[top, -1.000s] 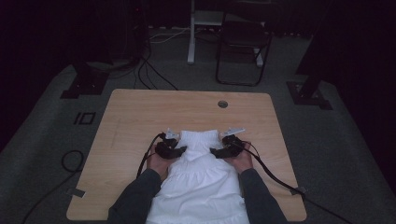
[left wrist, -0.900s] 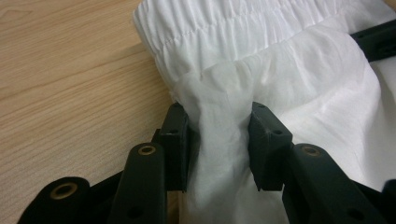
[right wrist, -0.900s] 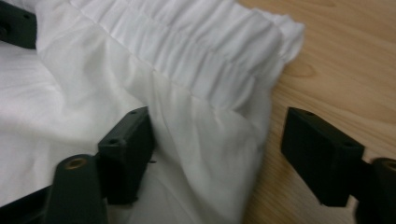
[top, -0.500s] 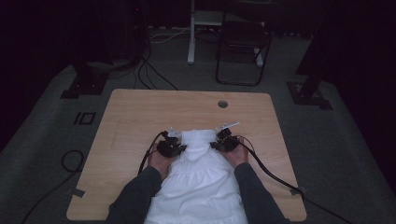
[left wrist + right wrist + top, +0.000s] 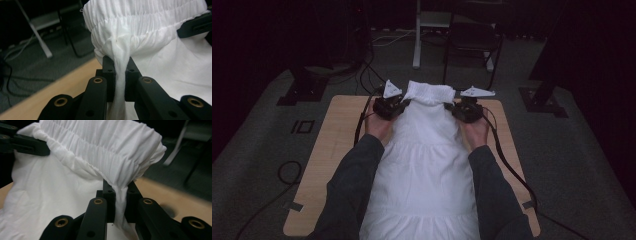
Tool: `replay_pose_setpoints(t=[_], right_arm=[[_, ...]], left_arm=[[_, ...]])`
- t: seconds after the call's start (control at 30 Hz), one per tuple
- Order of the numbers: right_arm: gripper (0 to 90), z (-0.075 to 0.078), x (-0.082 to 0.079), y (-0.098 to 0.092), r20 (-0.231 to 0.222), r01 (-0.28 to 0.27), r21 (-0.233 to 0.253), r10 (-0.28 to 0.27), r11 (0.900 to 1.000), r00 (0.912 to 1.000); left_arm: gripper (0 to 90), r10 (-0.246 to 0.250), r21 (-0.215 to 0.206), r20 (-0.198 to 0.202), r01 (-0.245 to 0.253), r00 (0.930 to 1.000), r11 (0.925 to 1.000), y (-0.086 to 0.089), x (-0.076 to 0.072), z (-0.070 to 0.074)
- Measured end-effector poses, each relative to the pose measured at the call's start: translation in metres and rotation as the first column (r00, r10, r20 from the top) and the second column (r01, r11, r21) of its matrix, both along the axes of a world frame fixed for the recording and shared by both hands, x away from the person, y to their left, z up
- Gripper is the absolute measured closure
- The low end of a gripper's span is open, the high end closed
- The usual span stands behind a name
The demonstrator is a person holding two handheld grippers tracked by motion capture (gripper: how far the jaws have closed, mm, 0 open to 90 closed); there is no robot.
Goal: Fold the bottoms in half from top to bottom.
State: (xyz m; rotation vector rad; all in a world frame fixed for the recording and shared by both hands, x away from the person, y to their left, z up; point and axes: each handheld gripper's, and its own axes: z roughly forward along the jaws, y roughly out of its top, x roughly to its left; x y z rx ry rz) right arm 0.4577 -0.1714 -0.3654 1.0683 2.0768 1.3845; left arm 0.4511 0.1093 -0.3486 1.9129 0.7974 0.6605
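A white garment (image 5: pixel 427 160) with a gathered elastic waistband (image 5: pixel 430 92) hangs stretched between my two grippers above the wooden table (image 5: pixel 332 135). My left gripper (image 5: pixel 399 104) is shut on the waistband's left side; in the left gripper view the fabric (image 5: pixel 120 67) is pinched into a thin fold between the black jaws (image 5: pixel 120 75). My right gripper (image 5: pixel 457 107) is shut on the waistband's right side, where the cloth (image 5: pixel 120 195) runs down between its jaws (image 5: pixel 120 197). The garment's lower part drapes toward the person between both forearms.
A round hole (image 5: pixel 167 208) marks the tabletop near the far edge. Beyond the table stand a dark chair (image 5: pixel 472 40) and a white post (image 5: pixel 417 35). Cables (image 5: pixel 512 170) trail from the grippers over the table; black stand feet (image 5: pixel 302 90) sit on the grey floor.
Both grippers have lifted and carried the waistband away from the person toward the table's far edge, pulling the garment out long. Both stayed shut on the fabric.
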Motion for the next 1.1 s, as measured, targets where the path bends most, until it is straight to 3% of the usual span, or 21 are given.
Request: replay_pose_setpoints(t=[0.1,0.17,0.27,0.4,0.5,0.57,0.63,0.67,0.73,0.77,0.8,0.87,0.93,0.97,1.03,1.1], right_arm=[[82.6,0.012,-0.009,-0.006,-0.006,-0.040,-0.003,0.040,0.999,0.9992],[82.5,0.010,-0.022,-0.010,-0.023,-0.072,-0.019,0.072,0.997,0.9971],[82.3,0.003,-0.052,-0.016,-0.034,-0.125,-0.039,0.124,0.991,0.9918],[82.0,-0.019,-0.101,-0.022,-0.084,-0.214,-0.038,0.211,0.976,0.9740],[81.8,-0.045,-0.141,-0.022,-0.135,-0.278,-0.051,0.270,0.959,0.9535],[81.8,-0.067,-0.163,-0.022,-0.178,-0.300,-0.049,0.287,0.953,0.9414],[81.6,-0.093,-0.182,-0.019,-0.221,-0.311,-0.086,0.286,0.947,0.9325],[81.4,-0.106,-0.189,-0.018,-0.252,-0.317,-0.104,0.283,0.943,0.9253],[81.0,-0.132,-0.198,-0.015,-0.317,-0.333,-0.120,0.281,0.935,0.9057],[80.6,-0.143,-0.201,-0.013,-0.347,-0.341,-0.122,0.282,0.932,0.8947],[80.2,-0.152,-0.203,-0.011,-0.367,-0.347,-0.134,0.279,0.928,0.8876],[80.2,-0.164,-0.202,-0.006,-0.393,-0.351,-0.157,0.268,0.923,0.8797],[80.8,-0.167,-0.194,-0.003,-0.405,-0.352,-0.153,0.267,0.923,0.8747],[81.1,-0.167,-0.188,-0.001,-0.404,-0.343,-0.161,0.255,0.925,0.8784],[81.4,-0.165,-0.176,0.006,-0.357,-0.321,-0.250,0.222,0.913,0.9076],[81.5,-0.164,-0.157,0.010,-0.313,-0.287,-0.316,0.187,0.904,0.9312]], left_arm=[[83.1,-0.034,0.003,-0.010,0.034,0.9994,0.9994,0.001,-0.015,0.000],[82.7,-0.062,0.024,-0.021,0.062,0.9979,0.9978,0.001,-0.032,-0.003],[82.3,-0.113,0.033,-0.005,0.113,0.9936,0.9930,0.004,-0.066,-0.009],[81.5,-0.184,0.004,-0.033,0.184,0.9823,0.9828,0.013,-0.119,-0.033],[81.1,-0.226,-0.030,-0.108,0.225,0.9680,0.9740,0.020,-0.152,-0.063],[81.0,-0.247,-0.045,-0.190,0.243,0.9503,0.9691,0.022,-0.169,-0.089],[80.0,-0.259,-0.009,-0.276,0.266,0.9256,0.9638,0.021,-0.183,-0.117],[79.9,-0.258,0.003,-0.331,0.274,0.9080,0.9618,0.020,-0.188,-0.132],[79.8,-0.241,0.051,-0.412,0.286,0.8790,0.9570,0.015,-0.195,-0.161],[79.7,-0.223,0.086,-0.431,0.285,0.8744,0.9546,0.014,-0.196,-0.173],[79.5,-0.226,0.100,-0.413,0.291,0.8821,0.9516,0.014,-0.196,-0.180],[79.6,-0.221,0.085,-0.414,0.280,0.8828,0.9563,0.018,-0.185,-0.181],[79.6,-0.187,0.155,-0.373,0.259,0.9091,0.9533,0.014,-0.175,-0.179],[79.6,-0.169,0.184,-0.356,0.246,0.9189,0.9517,0.011,-0.169,-0.178],[79.7,-0.132,0.199,-0.351,0.212,0.9271,0.9569,0.007,-0.157,-0.177],[79.6,-0.094,0.176,-0.372,0.169,0.9235,0.9697,0.002,-0.145,-0.175]])
